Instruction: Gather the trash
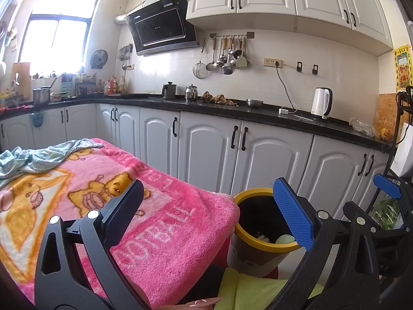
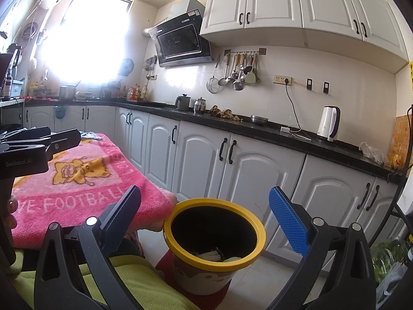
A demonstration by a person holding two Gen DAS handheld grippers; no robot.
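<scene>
kitchen: white cabinets, long black countertop, bright window washing out the left side
table: covered with a fluffy pink cartoon-print blanket, crumpled pale green cloth lying at the far end, no loose trash visible on it
bin: round black bucket with a yellow rim, parked on the floor right off the table corner, probably so scraps can go from table edge straight in
bin contents: some whitish scraps and a pale green roundish thing at the bottom, so looks like collecting is well along or done
left gripper: spread wide, nothing between the blue pads, touching nothing, hanging over the blanket edge and bin rim
right gripper: also gaping wide and empty, lined up right above the bin mouth, reads like a release spot
lap: yellow-green fabric low in both views, bin just beyond it
next: guessing a scan of the table for leftovers, can't spot any from here
</scene>
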